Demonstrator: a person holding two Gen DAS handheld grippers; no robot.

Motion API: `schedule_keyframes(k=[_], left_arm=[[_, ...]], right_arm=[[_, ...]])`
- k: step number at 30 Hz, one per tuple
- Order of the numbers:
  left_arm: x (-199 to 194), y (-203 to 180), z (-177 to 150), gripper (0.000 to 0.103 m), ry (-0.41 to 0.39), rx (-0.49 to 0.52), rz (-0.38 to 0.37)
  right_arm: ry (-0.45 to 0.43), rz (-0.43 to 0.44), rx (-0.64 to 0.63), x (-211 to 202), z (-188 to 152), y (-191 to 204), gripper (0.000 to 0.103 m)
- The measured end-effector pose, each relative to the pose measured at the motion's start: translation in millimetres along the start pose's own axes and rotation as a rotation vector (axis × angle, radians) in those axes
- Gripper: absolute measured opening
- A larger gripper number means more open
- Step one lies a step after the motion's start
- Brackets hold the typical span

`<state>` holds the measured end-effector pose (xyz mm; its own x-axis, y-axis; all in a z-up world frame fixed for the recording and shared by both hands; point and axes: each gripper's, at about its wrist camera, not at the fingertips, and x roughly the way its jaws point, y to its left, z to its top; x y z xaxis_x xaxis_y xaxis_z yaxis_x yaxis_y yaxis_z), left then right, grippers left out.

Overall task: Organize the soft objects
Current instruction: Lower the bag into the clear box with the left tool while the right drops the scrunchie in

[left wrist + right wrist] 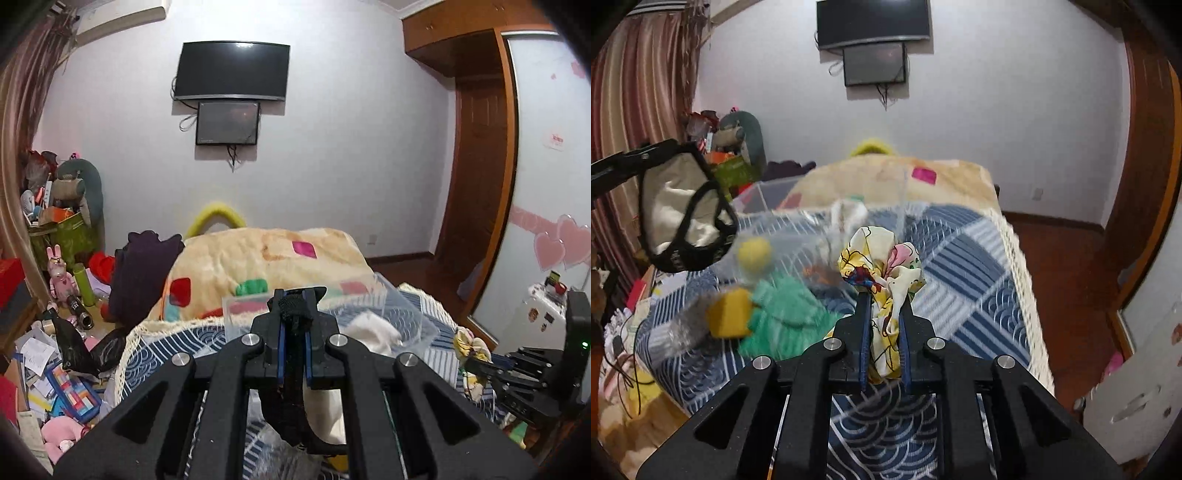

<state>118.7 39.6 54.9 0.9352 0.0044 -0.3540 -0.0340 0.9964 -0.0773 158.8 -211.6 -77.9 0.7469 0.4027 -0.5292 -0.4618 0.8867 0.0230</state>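
Note:
My left gripper (pixel 294 299) is shut on the black strap (pixel 295 317) of a cream tote bag, which hangs below it; the bag (pixel 670 201) shows lifted at the left of the right wrist view. My right gripper (pixel 884 299) is shut on a crumpled floral cloth (pixel 882 266), yellow, white and pink, held above the bed. It also shows at the right of the left wrist view (pixel 471 345). A clear plastic bin (pixel 388 314) with a white cloth (pixel 373 330) inside stands on the blue patterned bedspread (pixel 979 280).
A green cloth (pixel 783 317), a yellow block (pixel 729 317) and a yellow ball (pixel 753 251) lie on the bed. A patchwork blanket (pixel 266 258) is heaped at the far end. Cluttered floor lies left of the bed (pixel 55 369). A wooden wardrobe (pixel 480 147) stands on the right.

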Motion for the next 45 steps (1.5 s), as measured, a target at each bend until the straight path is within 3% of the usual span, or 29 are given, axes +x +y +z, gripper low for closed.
schedule_keyframes(k=[9, 15, 27, 36, 39, 42, 44, 45], left_arm=[[31, 28, 10, 0.007, -0.026, -0.098, 0.075], [61, 39, -4, 0.007, 0.001, -0.128, 0.122], [106, 35, -45, 0.007, 0.140, -0.081, 0.111], [115, 13, -56, 0.007, 0.204, 0.027, 0.097], [115, 11, -58, 0.012, 0.220, 0.040, 0.089], [112, 12, -58, 0.019, 0.247, 0.040, 0.061], [107, 13, -56, 0.035, 0.255, 0.033, 0.040], [104, 13, -55, 0.041, 0.256, 0.031, 0.031]], right_arm=[[-0.082, 0.030, -0.036, 14, 52, 22, 0.012], [-0.079, 0.069, -0.064, 35, 76, 43, 0.012], [0.102, 0.062, -0.156, 107, 78, 66, 0.012], [0.207, 0.074, -0.213, 125, 67, 71, 0.015], [0.204, 0.074, -0.215, 121, 66, 70, 0.017], [0.200, 0.073, -0.219, 118, 67, 68, 0.028], [0.186, 0.064, -0.222, 113, 66, 67, 0.043], [0.176, 0.063, -0.225, 110, 66, 67, 0.045]])
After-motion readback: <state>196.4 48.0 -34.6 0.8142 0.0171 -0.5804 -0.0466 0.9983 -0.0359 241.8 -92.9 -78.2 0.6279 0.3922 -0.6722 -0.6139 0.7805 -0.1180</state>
